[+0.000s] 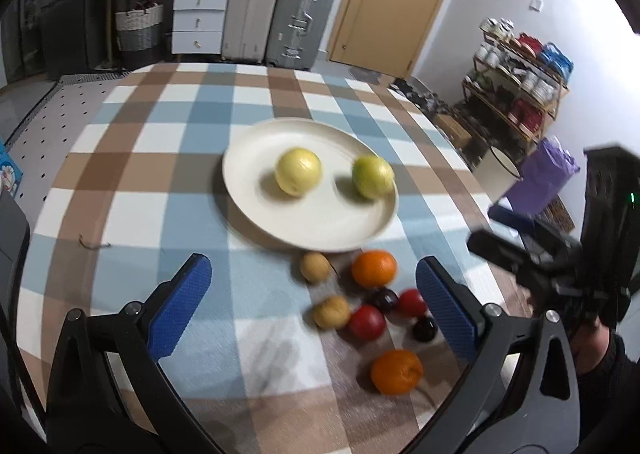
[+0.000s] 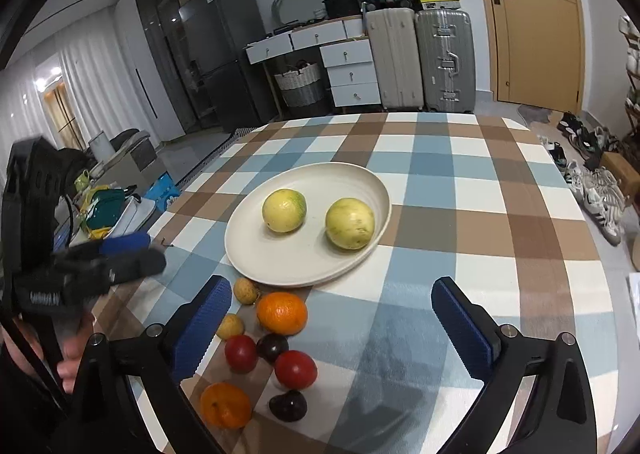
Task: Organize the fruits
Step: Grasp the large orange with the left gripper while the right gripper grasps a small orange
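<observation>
A cream plate (image 1: 320,226) (image 2: 288,262) on the checked tablecloth holds two yellow-green round fruits (image 1: 298,171) (image 2: 350,224). In front of the plate lie two oranges (image 1: 374,268) (image 2: 282,313), two red fruits (image 1: 366,322) (image 2: 296,369), two dark plums (image 1: 384,299) (image 2: 288,406) and two small tan fruits (image 1: 331,311) (image 2: 245,290). My left gripper (image 1: 316,306) is open and empty above the table, the loose fruits lying between and beyond its fingers. My right gripper (image 2: 332,328) is open and empty, the fruits by its left finger (image 2: 200,330).
The table (image 1: 160,158) has a blue, brown and white checked cloth. Suitcases (image 2: 420,58), drawers and a door stand behind it. A shelf rack (image 1: 520,74) and shoes (image 2: 592,182) are to the right. The other gripper shows at each view's side (image 1: 560,254).
</observation>
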{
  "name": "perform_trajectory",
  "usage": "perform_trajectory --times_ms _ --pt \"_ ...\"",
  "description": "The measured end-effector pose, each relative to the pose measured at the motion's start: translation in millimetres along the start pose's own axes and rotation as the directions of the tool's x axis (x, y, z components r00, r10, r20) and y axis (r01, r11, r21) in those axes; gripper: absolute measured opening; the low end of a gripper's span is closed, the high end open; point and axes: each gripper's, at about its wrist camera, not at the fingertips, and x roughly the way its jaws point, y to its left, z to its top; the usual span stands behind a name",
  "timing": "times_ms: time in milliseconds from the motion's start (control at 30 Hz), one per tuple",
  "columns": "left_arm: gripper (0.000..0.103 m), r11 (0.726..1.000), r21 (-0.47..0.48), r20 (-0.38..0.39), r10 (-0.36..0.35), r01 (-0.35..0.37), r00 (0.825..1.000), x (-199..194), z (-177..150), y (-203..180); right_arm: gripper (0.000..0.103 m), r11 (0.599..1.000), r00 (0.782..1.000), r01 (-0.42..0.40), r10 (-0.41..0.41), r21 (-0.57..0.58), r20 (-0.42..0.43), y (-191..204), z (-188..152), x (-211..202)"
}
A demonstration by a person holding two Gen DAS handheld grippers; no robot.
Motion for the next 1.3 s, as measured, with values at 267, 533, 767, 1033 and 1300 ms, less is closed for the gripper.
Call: perform_trajectory --times_ms 267,533,767,1033,1300 --pt "0.102 0.999 0.04 -0.06 -0.027 0.03 0.998 8.3 -21.8 -19.6 0.102 1.0 1.0 0.014 -0.014 0.026 0.001 -4.3 0.0 -6.5" --pt "0.102 0.995 0.084 -0.141 -0.04 0.053 0.989 26.3 -40.8 -37.6 0.102 0.999 1.0 0.011 -0.01 0.042 -0.019 -7.6 0.4 -4.2" --pt "0.102 0.989 0.136 -0.169 -0.041 0.064 0.985 33.6 -50.6 -52.1 0.102 0.999 1.0 0.01 -0.009 0.045 -0.022 -7.6 0.5 -3.6" --pt "0.102 0.986 0.141 -0.219 -0.059 0.091 0.974 41.5 -61.9 -58.5 0.102 0.999 1.0 0.014 -0.013 0.046 -0.021 -7.6 0.8 -4.4" --pt "0.088 0.982 0.146 -0.253 -0.08 0.12 0.964 44.6 -65.8 -60.8 0.102 0.999 1.0 0.016 -0.015 0.05 -0.02 -7.6 1.0 -4.7"
